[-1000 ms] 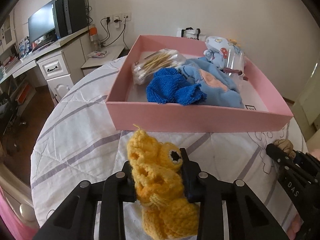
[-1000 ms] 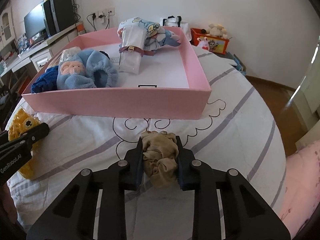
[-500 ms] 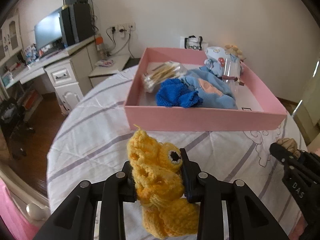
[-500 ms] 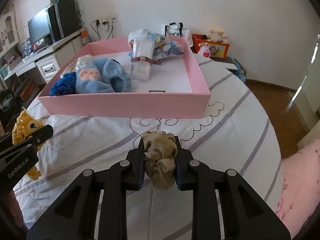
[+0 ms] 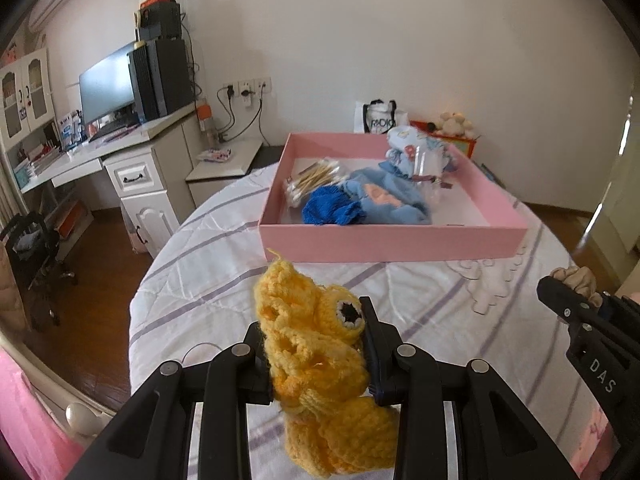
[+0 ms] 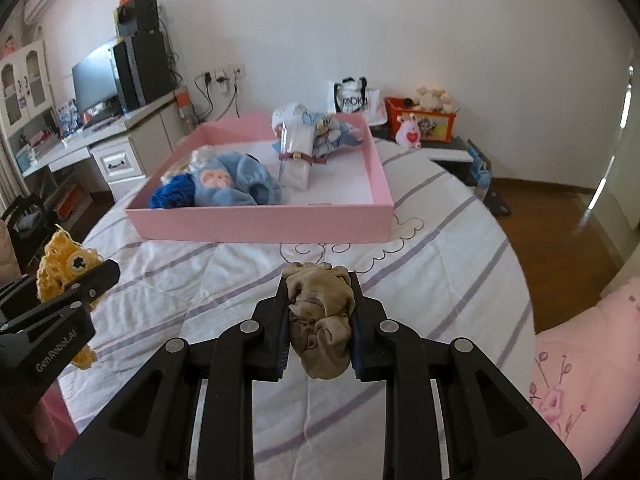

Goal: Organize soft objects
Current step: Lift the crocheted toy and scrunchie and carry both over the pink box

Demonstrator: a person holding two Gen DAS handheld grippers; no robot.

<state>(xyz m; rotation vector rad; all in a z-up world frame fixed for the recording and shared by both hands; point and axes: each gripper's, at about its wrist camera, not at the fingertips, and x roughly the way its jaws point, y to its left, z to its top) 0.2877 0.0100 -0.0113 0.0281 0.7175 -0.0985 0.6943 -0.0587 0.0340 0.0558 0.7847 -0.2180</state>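
My left gripper point(image 5: 314, 330) is shut on a yellow crocheted toy point(image 5: 316, 364) and holds it above the white quilted table, short of the pink box point(image 5: 392, 244). My right gripper point(image 6: 320, 300) is shut on a beige scrunchie point(image 6: 322, 316), also above the table in front of the box point(image 6: 260, 224). The box holds a dark blue knit piece point(image 5: 328, 208), a light blue plush point(image 5: 384, 196), a bag of cotton swabs point(image 5: 312, 178) and a clear pouch with printed cloth point(image 6: 298, 146). Each gripper shows at the edge of the other's view.
The round table has a white quilt with purple stripes point(image 6: 440, 248). A white desk with a monitor point(image 5: 108, 84) stands to the left. A shopping bag point(image 6: 352, 98) and a red toy box point(image 6: 420, 124) stand by the far wall. Pink fabric point(image 6: 580, 352) lies at the right.
Both grippers have pulled back and risen away from the pink box, each still holding its object. The box looks smaller and farther in both views.
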